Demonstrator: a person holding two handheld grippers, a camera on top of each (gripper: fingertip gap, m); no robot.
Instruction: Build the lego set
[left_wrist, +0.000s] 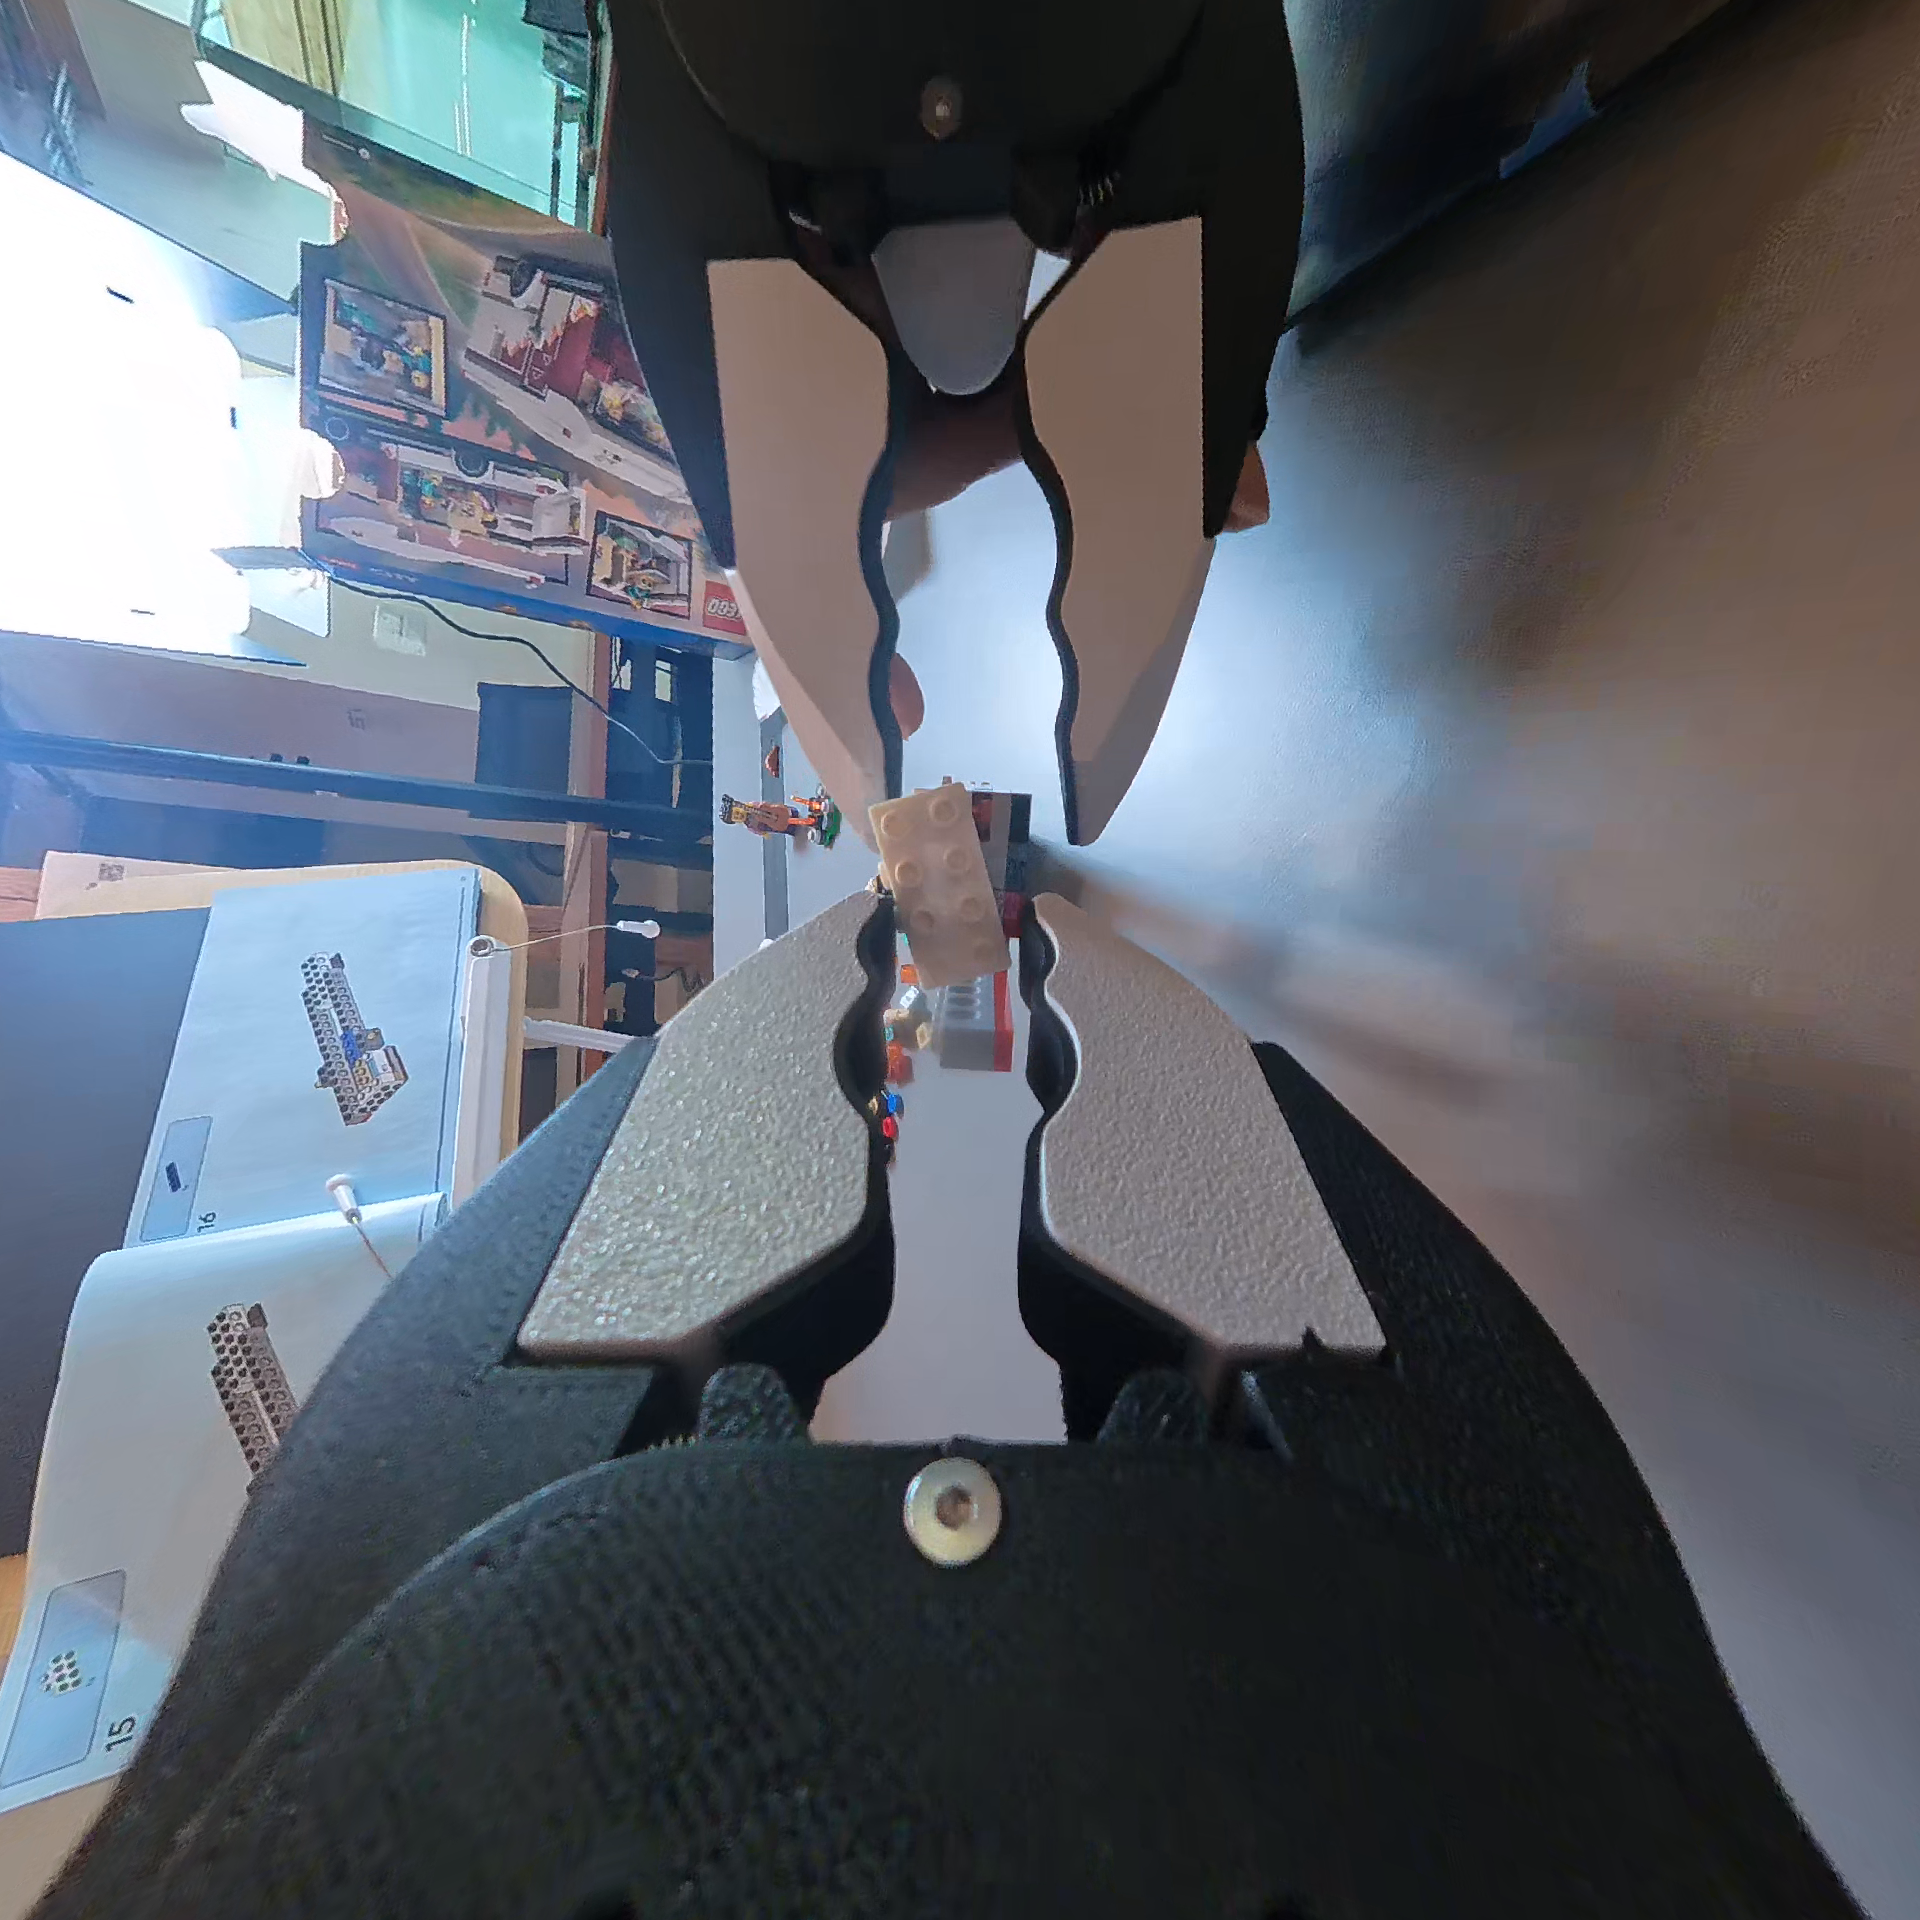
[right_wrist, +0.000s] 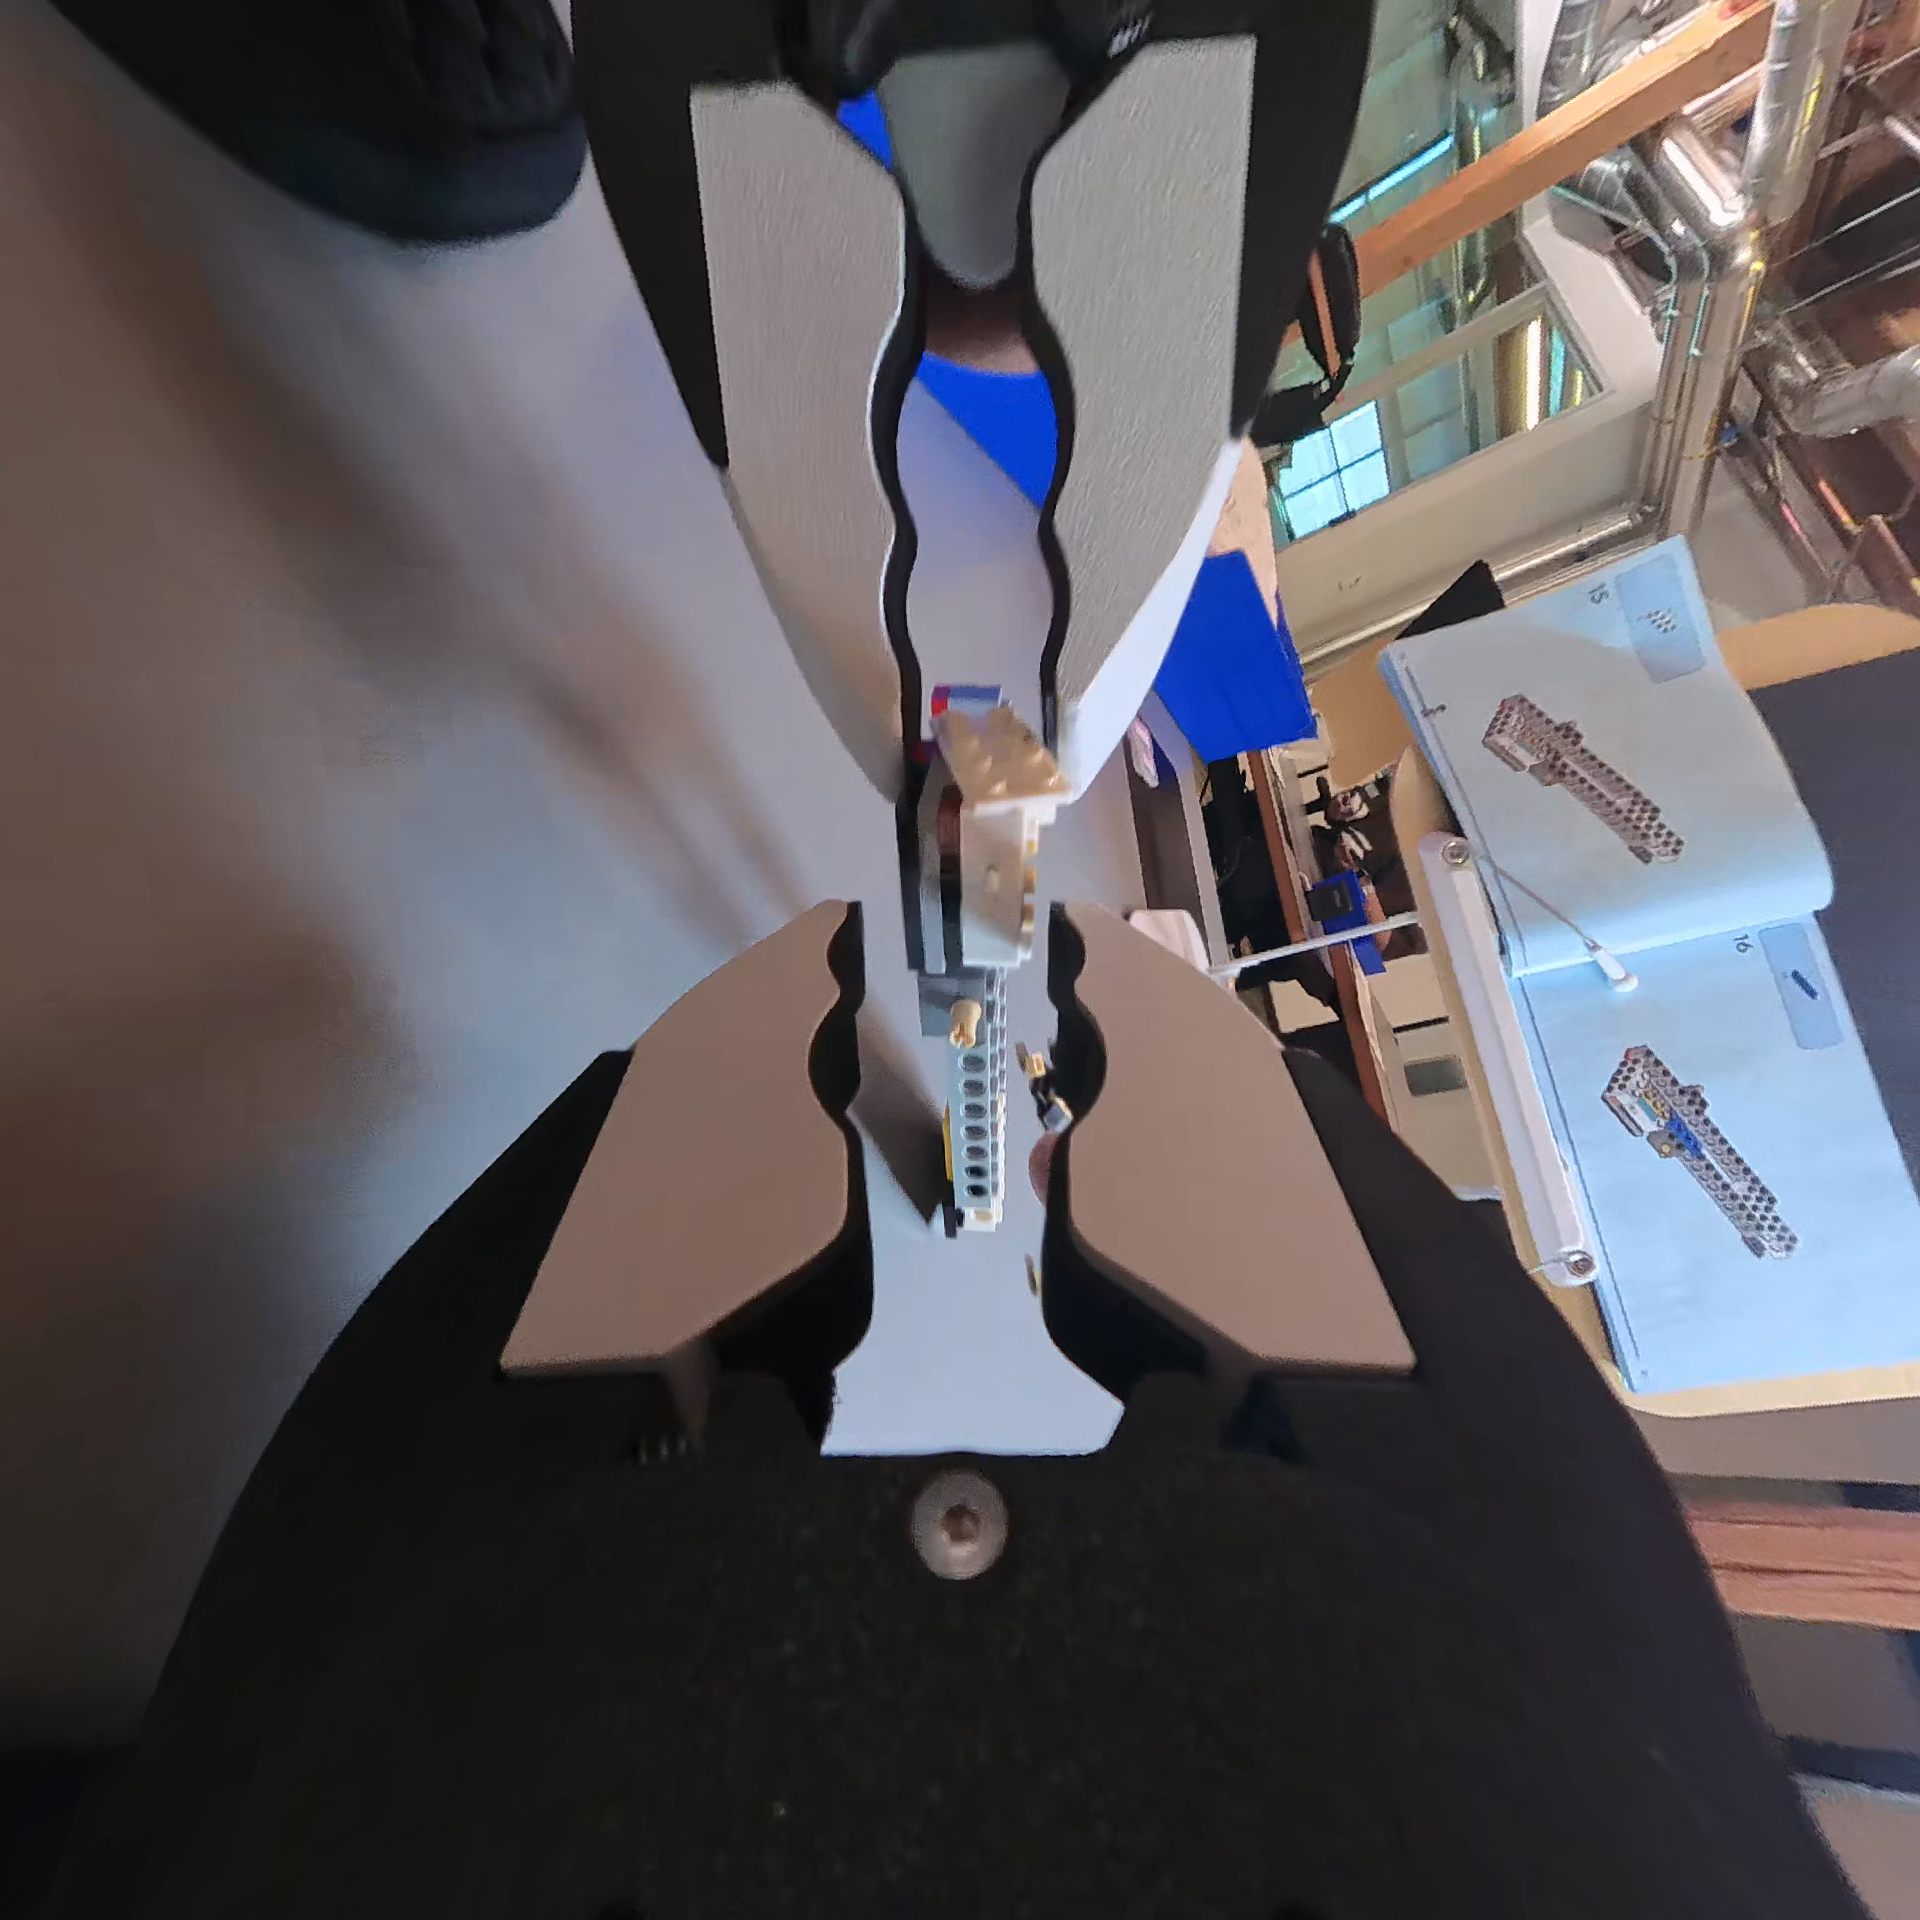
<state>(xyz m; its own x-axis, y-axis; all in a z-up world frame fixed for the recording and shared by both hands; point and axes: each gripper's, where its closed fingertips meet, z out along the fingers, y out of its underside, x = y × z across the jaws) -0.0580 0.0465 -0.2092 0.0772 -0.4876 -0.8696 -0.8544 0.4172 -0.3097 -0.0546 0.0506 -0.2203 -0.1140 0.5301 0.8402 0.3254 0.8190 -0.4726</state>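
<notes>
Two hand-held grippers tip to tip above table (left_wrist: 1558, 727). Left hand-held gripper (left_wrist: 961, 909): narrowly parted, pinching tan plate (left_wrist: 940, 883). Right hand-held gripper (right_wrist: 956, 920): partly open, straddling grey-white lego assembly (right_wrist: 977, 935). Instruction booklet (right_wrist: 1683, 997) at table's edge.

You are working in what looks like a workshop or lab in an industrial building. At the upper right of your right wrist view, bare silver ducts and pipes (right_wrist: 1756, 208) run past exposed wooden beams (right_wrist: 1538, 145) and big windows (right_wrist: 1340, 468). Your pale grey table (left_wrist: 1455, 727) has a toy-set box (left_wrist: 488, 416) standing at its edge, upper left of your left wrist view, and an open instruction booklet (left_wrist: 312, 1039) clipped on a stand at left. A cable (left_wrist: 540, 655) trails down the wall behind.
</notes>
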